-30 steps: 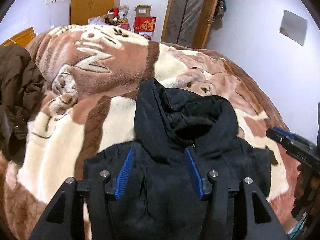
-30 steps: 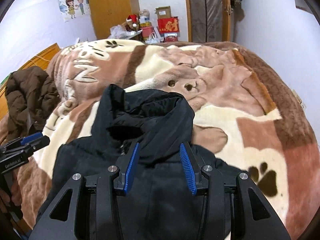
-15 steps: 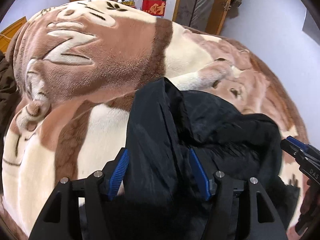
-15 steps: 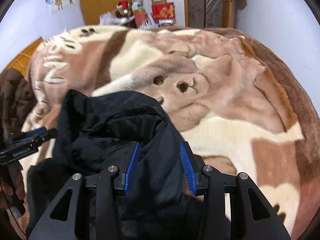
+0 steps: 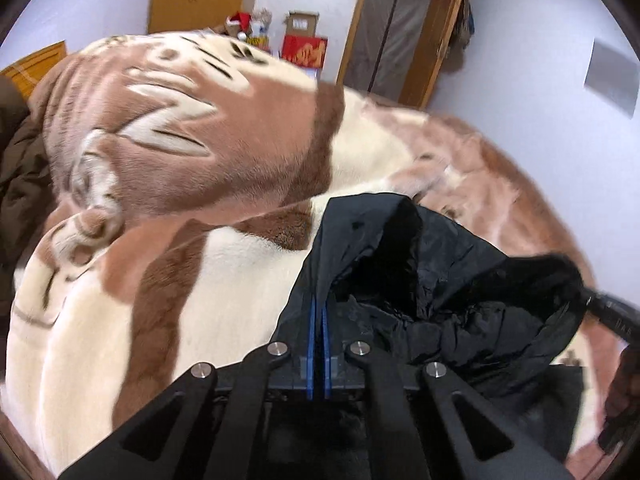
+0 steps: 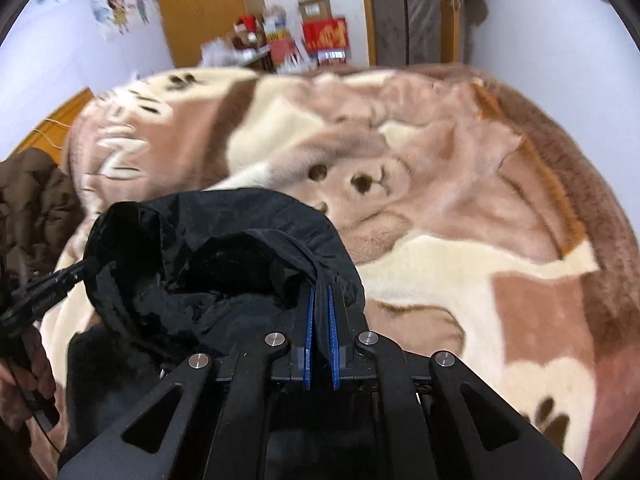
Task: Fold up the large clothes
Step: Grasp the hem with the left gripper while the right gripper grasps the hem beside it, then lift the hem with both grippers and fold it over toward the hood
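**Both jaws pinched on the hood rim of a black jacket**

Jaws pressed together in both views, each pair nipping dark cloth between blue pads. Left gripper [image 5: 319,304] clamped on the near left edge of the hood of the black jacket [image 5: 432,280], lower centre of the left wrist view. Right gripper [image 6: 319,292] clamped on the hood's near right edge, lower centre of the right wrist view; a fold of fabric visibly wedged between its pads [image 6: 331,320]. Hood held agape between the two grips, its dark lining showing.

Jacket spread over the plush blanket [image 5: 192,168], brown, pink and cream, which fills the middle of both frames. Jacket body below the hood mostly hidden behind the gripper frames and cut off by the lower edges; sleeves not distinguishable.

Shown only partly: in the left wrist view, the other gripper entering at the right edge, its tip lost against the hood; in the right wrist view, the other gripper at the left edge with a hand [image 6: 24,380] beneath it.

Brown coat [image 6: 32,200] at mid left, plainer in the right wrist view, a sliver in the left. Wall sticker of two figures [image 6: 128,8] clear at upper left of the right wrist view, cropped in the left. Grey panel [image 5: 610,76] on the wall, upper right, in the left wrist view only. Red box [image 5: 305,51] near the doorway blurred in both.
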{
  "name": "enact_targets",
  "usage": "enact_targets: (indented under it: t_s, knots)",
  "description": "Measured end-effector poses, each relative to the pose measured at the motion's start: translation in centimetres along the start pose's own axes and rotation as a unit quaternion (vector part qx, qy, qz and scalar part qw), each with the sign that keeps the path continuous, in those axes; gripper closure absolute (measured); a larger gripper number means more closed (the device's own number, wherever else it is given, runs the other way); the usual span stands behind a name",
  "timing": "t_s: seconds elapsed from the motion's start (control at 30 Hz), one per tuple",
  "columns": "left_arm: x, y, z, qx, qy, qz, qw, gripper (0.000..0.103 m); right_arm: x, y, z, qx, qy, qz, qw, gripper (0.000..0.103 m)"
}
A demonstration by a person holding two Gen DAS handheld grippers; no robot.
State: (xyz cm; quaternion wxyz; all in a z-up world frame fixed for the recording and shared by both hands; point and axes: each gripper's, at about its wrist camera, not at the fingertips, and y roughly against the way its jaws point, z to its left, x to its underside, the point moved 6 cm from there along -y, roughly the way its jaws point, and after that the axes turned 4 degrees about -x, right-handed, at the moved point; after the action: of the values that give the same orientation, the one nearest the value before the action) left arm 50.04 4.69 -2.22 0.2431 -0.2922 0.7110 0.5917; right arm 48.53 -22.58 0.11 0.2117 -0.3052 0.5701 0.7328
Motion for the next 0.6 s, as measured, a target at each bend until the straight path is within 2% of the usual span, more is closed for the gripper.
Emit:
enact_targets:
  t_s: [0.13, 0.27, 0.43, 0.6]
  knots:
    - [2.4, 5.3, 1.0, 0.027, 0.029, -0.023, 0.9990, 0.100, 3.7, 5.7, 0.9, -0.021, -0.019, -0.029, 0.999, 0.097]
    - [6.8, 8.8, 1.9, 0.027, 0.038, -0.021, 0.9987, 0.100, 8.6, 7.8, 1.3, -0.028, -0.038, -0.015, 0.999, 0.098]
    - [13.2, 9.8, 3.3, 0.015, 0.052, 0.021, 0.9983, 0.100, 15.8, 7.5, 0.8, -0.029, -0.073, 0.047, 0.996, 0.099]
    - [18.6, 9.7, 4.9, 0.002, 0.064, 0.079, 0.9948, 0.100, 20.2, 7.6, 0.0, -0.032, -0.098, 0.092, 0.990, 0.099]
